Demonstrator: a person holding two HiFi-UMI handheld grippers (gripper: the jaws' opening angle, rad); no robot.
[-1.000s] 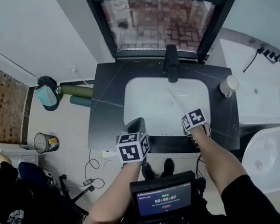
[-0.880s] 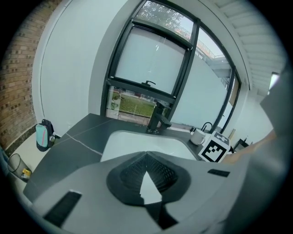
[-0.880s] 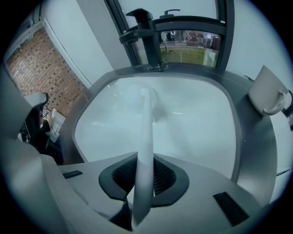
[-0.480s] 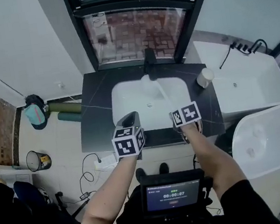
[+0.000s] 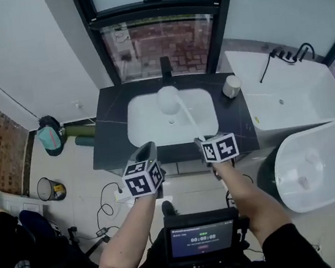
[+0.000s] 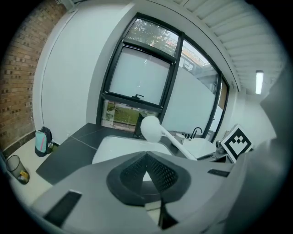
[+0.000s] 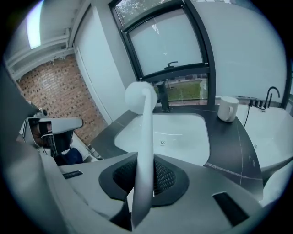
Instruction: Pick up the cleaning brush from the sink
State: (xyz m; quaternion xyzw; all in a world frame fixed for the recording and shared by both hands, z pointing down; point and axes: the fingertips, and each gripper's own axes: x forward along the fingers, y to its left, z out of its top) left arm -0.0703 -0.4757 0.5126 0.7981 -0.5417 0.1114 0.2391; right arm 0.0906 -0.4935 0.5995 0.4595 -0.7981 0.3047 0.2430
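Note:
The white cleaning brush (image 5: 179, 110) has a round head (image 5: 167, 99) and a long thin handle. It hangs in the air over the white sink (image 5: 148, 130), head toward the faucet. My right gripper (image 5: 201, 141) is shut on the near end of the handle, which in the right gripper view (image 7: 145, 176) runs up between the pads to the head (image 7: 139, 97). My left gripper (image 5: 147, 149) hovers at the counter's front edge beside it, shut with nothing in it (image 6: 149, 176). The left gripper view shows the brush head (image 6: 150, 129) ahead.
A black faucet (image 5: 166, 68) stands behind the basin under the window. A white cup (image 5: 231, 86) sits on the dark counter (image 5: 108, 132) at the right. A bathtub (image 5: 285, 92) and a round white tub (image 5: 317, 165) lie right; a waste bin (image 5: 50, 189) left.
Both grippers have drawn back from the basin toward the counter's front edge and risen. The brush has come up out of the sink with the right gripper.

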